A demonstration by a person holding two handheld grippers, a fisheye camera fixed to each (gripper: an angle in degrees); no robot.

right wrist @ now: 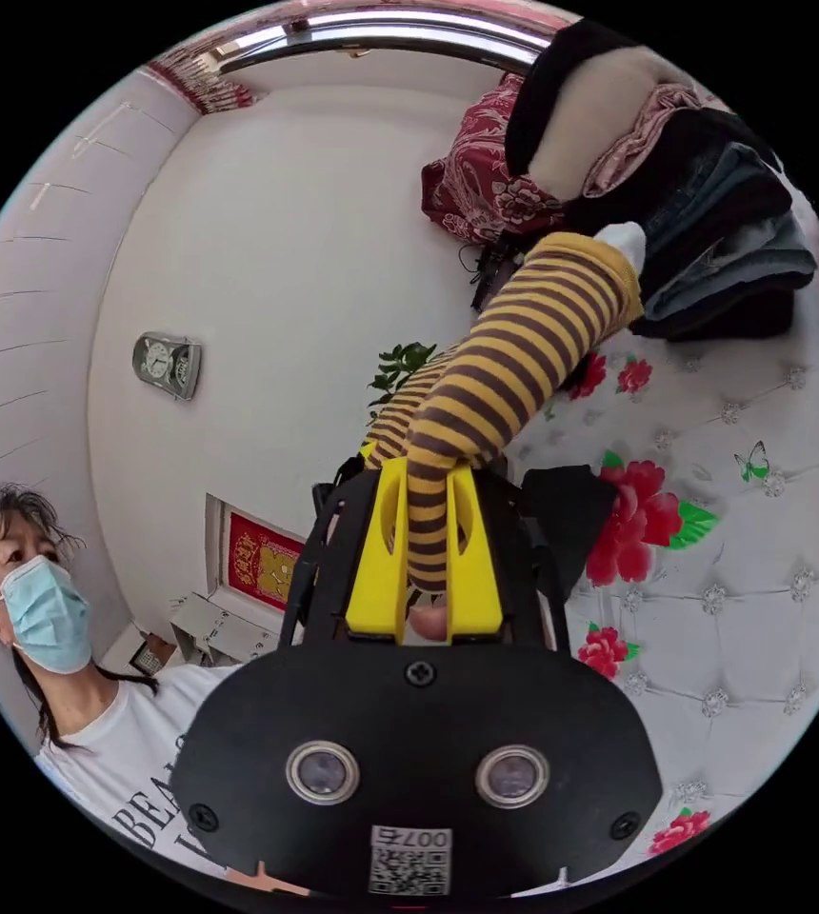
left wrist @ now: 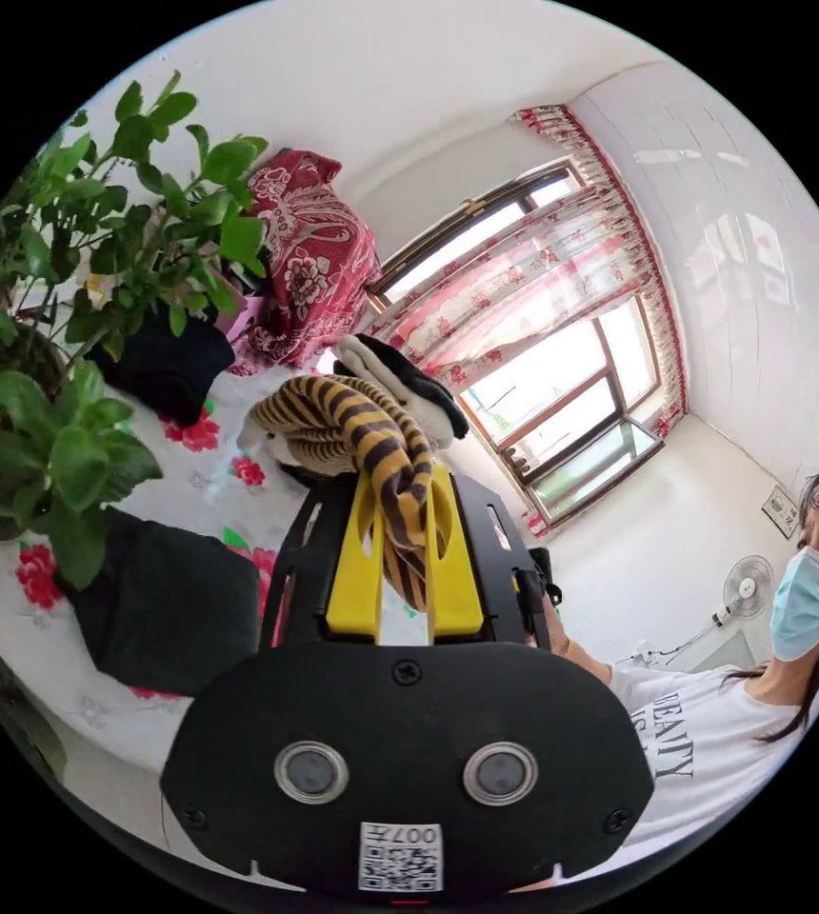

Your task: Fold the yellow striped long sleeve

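The left gripper (left wrist: 402, 533) has its two yellow jaws closed on a bunched bit of the yellow striped long sleeve (left wrist: 362, 433). The right gripper (right wrist: 426, 533) is clenched on the same shirt too — a striped sleeve (right wrist: 514, 352) runs out from between its jaws to a yellow cuff at the far end.

So the shirt is up in the air, held in two places, not lying flat. It hangs over a white bed cover with red flowers (right wrist: 762, 571). In the left gripper view, the cloth climbs out of the jaws and flops over in a thick lump, away from the person (left wrist: 714, 733). In the right gripper view, the sleeve is one long tube, and it points from the jaws toward a pile of folded clothes (right wrist: 714, 228) at the far side of the bed. That long line is what matters most for the next move, since the sleeve has to be laid down straight along it.

Both grippers are holding the shirt, so neither one is nearer. It looks like the shirt is still bunched up and the folding has not really begun — it probably needs to be spread out flat on the bed first.

A leafy green plant (left wrist: 95, 286) stands at the left side of the bed, and a dark folded cloth (left wrist: 167, 609) lies near it. The shirt could catch on the leaves if it swings that way.
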